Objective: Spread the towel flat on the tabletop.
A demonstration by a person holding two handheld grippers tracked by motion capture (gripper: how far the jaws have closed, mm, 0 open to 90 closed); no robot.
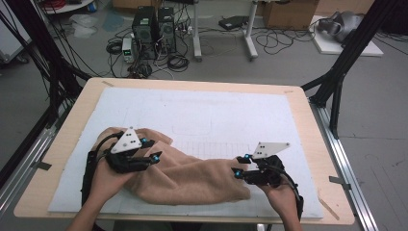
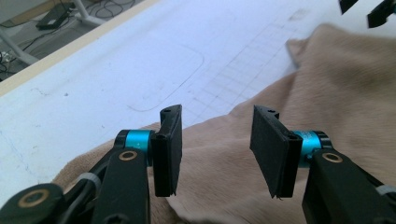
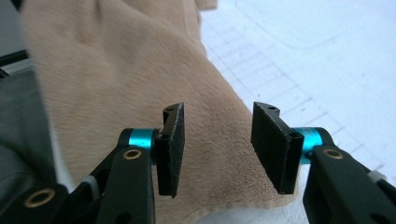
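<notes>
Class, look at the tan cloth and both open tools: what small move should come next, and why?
Probably lower the right tool and close it on the cloth edge. Both tools are open, holding nothing, and the right one is poised over the edge while the cloth lies crumpled on the white mat.

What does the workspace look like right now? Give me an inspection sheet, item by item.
Surface: wooden table covered by a white mat with faint printed outlines and a grid.
Job's things: one tan fleece cloth, rumpled, lying across the near half of the mat.
Clutter: nothing seen on the mat besides the cloth.
Grippers: left gripper open, over the cloth's left end; right gripper open, at the cloth's right end. Neither holds cloth.
Cables: a black cable trails from the right gripper; loose wires on the floor.
Surroundings: computer towers, a cardboard box, black frame struts.
</notes>
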